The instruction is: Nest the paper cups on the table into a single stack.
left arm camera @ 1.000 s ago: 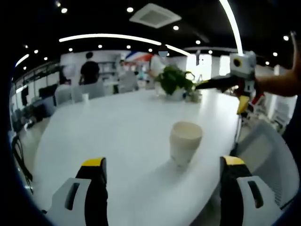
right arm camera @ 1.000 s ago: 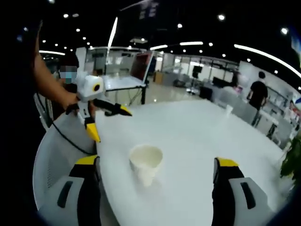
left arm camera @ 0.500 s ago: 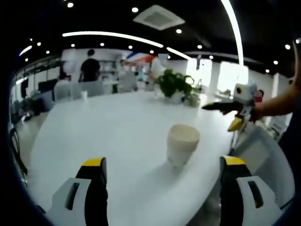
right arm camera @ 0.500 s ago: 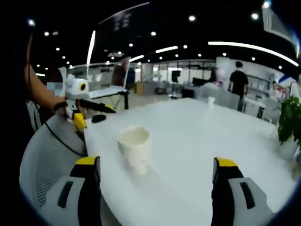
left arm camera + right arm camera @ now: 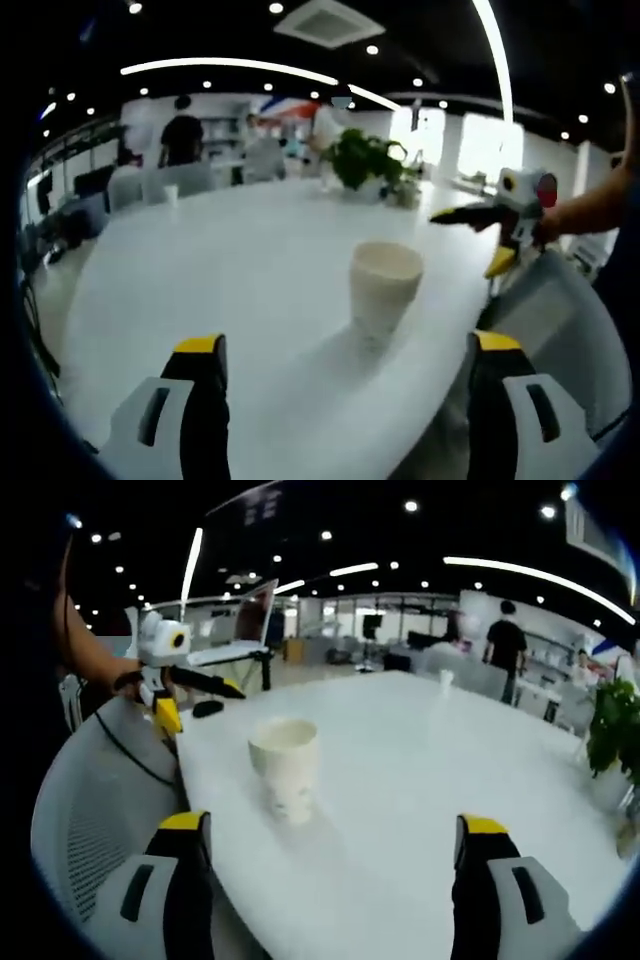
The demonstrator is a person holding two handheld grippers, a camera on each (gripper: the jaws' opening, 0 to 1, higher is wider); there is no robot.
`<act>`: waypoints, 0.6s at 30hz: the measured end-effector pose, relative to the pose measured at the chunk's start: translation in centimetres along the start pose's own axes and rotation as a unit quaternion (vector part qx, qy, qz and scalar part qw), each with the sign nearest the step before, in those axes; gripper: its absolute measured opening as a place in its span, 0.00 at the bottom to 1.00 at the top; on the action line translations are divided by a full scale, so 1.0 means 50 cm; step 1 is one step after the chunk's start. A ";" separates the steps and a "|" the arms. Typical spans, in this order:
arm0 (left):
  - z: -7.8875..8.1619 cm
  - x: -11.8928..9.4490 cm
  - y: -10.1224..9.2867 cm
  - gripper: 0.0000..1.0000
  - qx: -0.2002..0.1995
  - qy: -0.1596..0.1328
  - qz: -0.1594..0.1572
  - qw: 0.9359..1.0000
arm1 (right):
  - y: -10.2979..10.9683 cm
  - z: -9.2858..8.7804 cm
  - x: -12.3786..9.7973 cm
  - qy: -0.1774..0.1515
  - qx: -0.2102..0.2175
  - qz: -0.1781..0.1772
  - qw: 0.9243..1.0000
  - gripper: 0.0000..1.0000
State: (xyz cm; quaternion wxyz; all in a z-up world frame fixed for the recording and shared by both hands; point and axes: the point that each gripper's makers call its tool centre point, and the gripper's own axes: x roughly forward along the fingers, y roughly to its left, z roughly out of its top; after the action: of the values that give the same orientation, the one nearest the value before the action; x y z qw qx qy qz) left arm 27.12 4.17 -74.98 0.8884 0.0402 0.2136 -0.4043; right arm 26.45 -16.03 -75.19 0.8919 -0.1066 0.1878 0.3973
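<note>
A cream paper cup (image 5: 384,293) (image 5: 284,765) stands upright on the white oval bench (image 5: 230,270) (image 5: 420,780), near its edge. The left tool (image 5: 345,400) and right tool (image 5: 335,880) both gape wide, holding nothing, with the cup beyond their jaws.

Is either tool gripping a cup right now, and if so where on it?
Nothing is held. Both the left tool and the right tool are open with empty space between the jaws, and the paper cup stands free on the white table.

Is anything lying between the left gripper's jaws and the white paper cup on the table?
No. In the left gripper view only bare white table separates the open left gripper from the white paper cup.
</note>
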 end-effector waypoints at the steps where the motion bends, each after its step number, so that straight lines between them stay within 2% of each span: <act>1: -0.004 0.001 -0.001 0.98 0.008 0.007 0.000 1.000 | 0.001 -0.002 0.001 0.002 0.000 0.001 1.000 1.00; 4: -0.021 0.008 0.000 0.96 0.014 0.031 -0.003 0.999 | 0.012 -0.010 0.004 0.010 -0.003 0.011 1.000 1.00; 6: -0.043 0.005 0.015 0.90 0.038 0.066 0.011 0.997 | 0.020 -0.015 0.008 0.019 -0.003 0.019 1.000 1.00; 7: -0.065 -0.001 0.030 0.88 0.049 0.100 0.026 0.993 | 0.024 -0.017 0.011 0.023 -0.006 0.024 0.999 1.00; 8: -0.068 -0.001 0.031 0.87 0.038 0.103 0.028 0.994 | 0.025 -0.017 0.013 0.024 -0.008 0.026 0.999 1.00; 9: -0.052 0.003 0.026 0.91 0.013 0.078 0.022 0.997 | 0.027 -0.017 0.016 0.027 -0.011 0.030 0.999 1.00; 10: -0.038 0.004 0.026 0.94 0.003 0.060 0.020 0.998 | 0.028 -0.017 0.018 0.029 -0.013 0.031 0.999 0.99; 11: -0.032 0.003 0.029 0.97 -0.003 0.053 0.021 0.998 | 0.028 -0.017 0.021 0.031 -0.014 0.033 0.999 0.99; 18: -0.045 0.018 0.028 0.98 -0.017 0.070 0.002 0.997 | 0.035 -0.023 0.042 0.052 -0.032 0.053 0.997 0.97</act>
State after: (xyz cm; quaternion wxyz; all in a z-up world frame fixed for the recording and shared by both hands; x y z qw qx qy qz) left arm 27.87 5.04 -77.53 0.8724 0.0538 0.2824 -0.3953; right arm 26.14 -13.83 -77.19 0.8550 -0.1451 0.2265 0.4435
